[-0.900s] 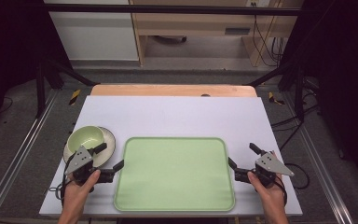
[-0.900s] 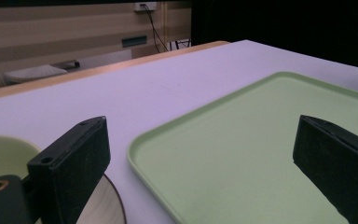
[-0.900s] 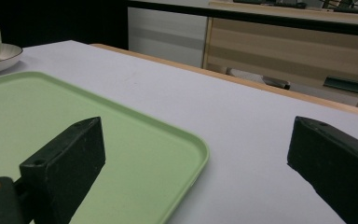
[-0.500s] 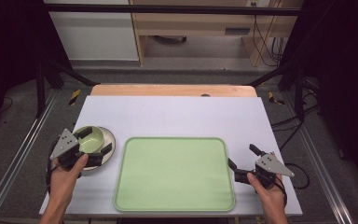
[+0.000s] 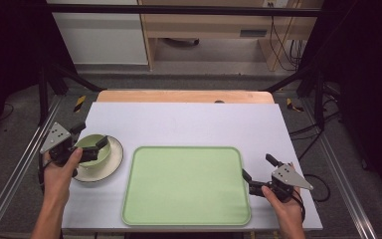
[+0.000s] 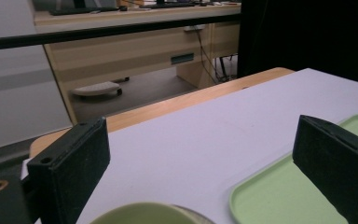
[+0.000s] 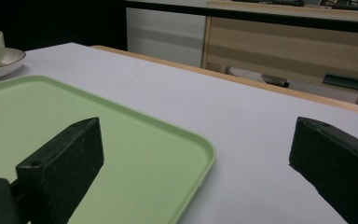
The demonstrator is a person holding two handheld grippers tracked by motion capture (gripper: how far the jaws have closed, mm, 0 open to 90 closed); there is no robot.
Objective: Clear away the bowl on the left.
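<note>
The left hand-held gripper (image 5: 90, 140) has left the tray (image 5: 186, 184); its jaws now straddle the bowl (image 5: 93, 149), apart, ready to clamp.

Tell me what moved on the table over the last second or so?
The left gripper left the green tray's left edge and swung up and outward to the green bowl on the white plate; its jaws now stand open on either side of the bowl, not pressing on it. The right gripper stayed open at the tray's right edge. Tray, bowl and plate did not shift.
</note>
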